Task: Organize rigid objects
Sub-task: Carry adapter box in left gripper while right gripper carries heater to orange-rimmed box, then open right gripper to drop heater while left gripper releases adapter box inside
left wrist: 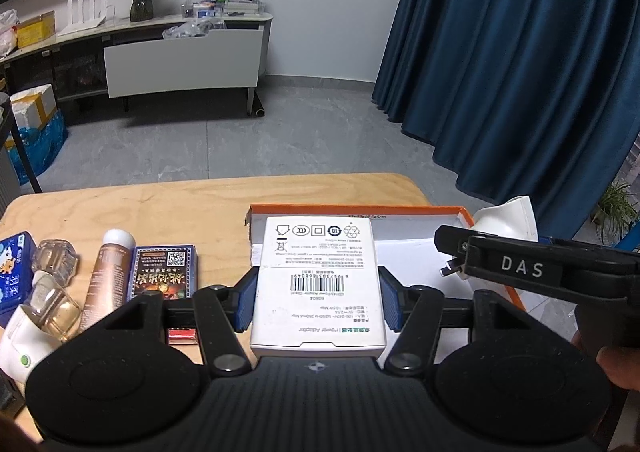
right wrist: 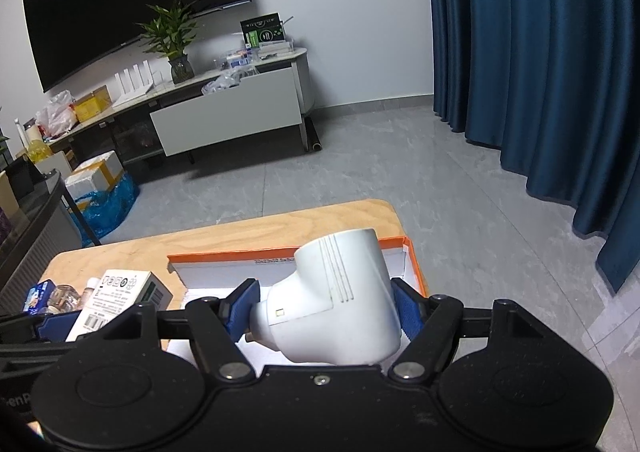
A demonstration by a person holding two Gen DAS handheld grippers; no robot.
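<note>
Up close in the left wrist view, the left gripper (left wrist: 318,302) clamps a white box (left wrist: 319,284) between its blue pads. Its label, seen upside down, reads "Power Adapter" above a barcode. The box is held over the near edge of an open orange-rimmed tray (left wrist: 466,213) on a wooden table (left wrist: 160,208). To the left lie a dark card deck (left wrist: 166,272) with a QR code, a copper-coloured tube (left wrist: 106,272) and a blue packet (left wrist: 14,272) (Chinese print, not legible to me). At right, the right gripper (left wrist: 452,256), marked "DAS", carries a white plug (left wrist: 504,220).

Seen from the right wrist view, the right gripper (right wrist: 322,310) squeezes that white plug (right wrist: 340,300) above the tray (right wrist: 416,264); one metal prong shows at its lower left. The white box (right wrist: 120,292) appears at left.
</note>
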